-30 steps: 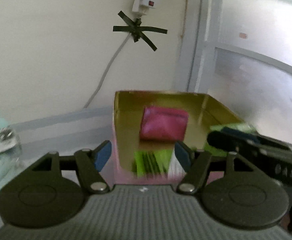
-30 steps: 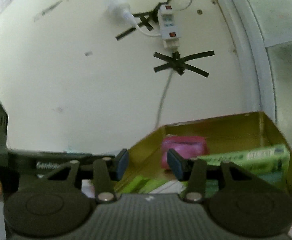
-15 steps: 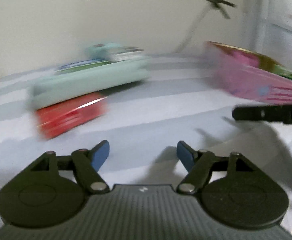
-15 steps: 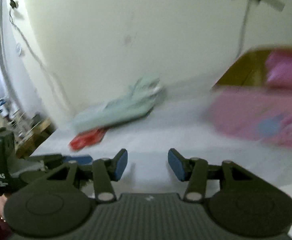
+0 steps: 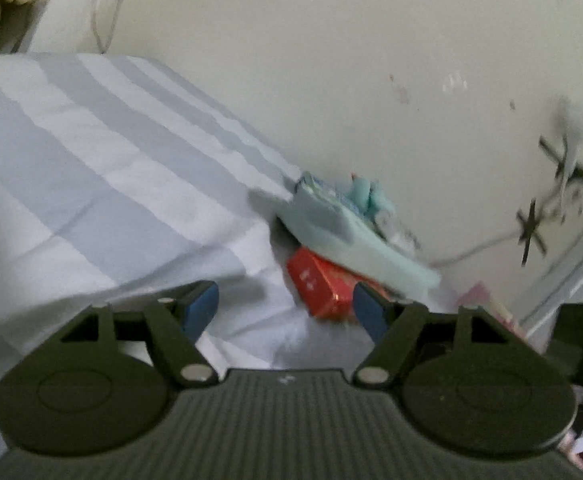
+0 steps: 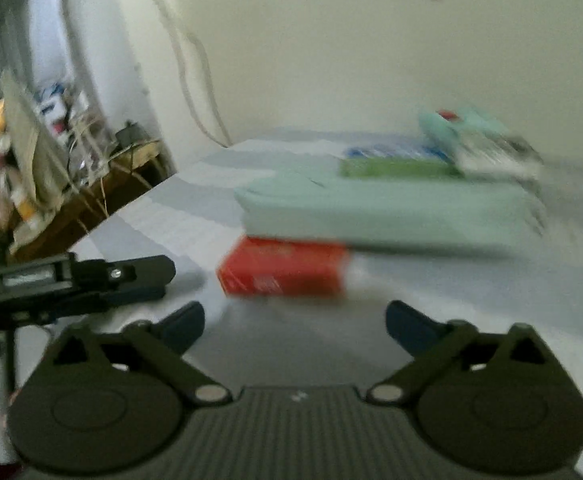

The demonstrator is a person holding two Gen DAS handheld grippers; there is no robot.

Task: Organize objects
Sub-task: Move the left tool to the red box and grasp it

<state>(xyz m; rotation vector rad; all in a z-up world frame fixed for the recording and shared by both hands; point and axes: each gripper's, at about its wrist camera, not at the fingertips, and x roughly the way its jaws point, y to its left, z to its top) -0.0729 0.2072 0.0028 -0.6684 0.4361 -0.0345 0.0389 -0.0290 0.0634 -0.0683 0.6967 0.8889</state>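
A red box [image 5: 323,284] lies on the striped bedsheet, partly under a long pale green box [image 5: 347,236] with small items on top. My left gripper [image 5: 287,310] is open and empty, just short of the red box. In the right wrist view the red box [image 6: 287,268] sits under the pale green box [image 6: 387,208], which carries a green and blue pack [image 6: 395,162]. My right gripper [image 6: 295,326] is wide open and empty, close in front of the red box. The left gripper [image 6: 91,276] shows at the left of that view.
The striped sheet [image 5: 91,184] covers the bed up to the cream wall [image 5: 331,60]. A corner of the pink box [image 5: 487,304] shows at right. A cluttered wooden shelf [image 6: 51,168] stands beyond the bed's left edge.
Both grippers have swung away from the pink box with its pouch and green packs, left toward the stacked boxes. The right gripper's jaws have opened wider.
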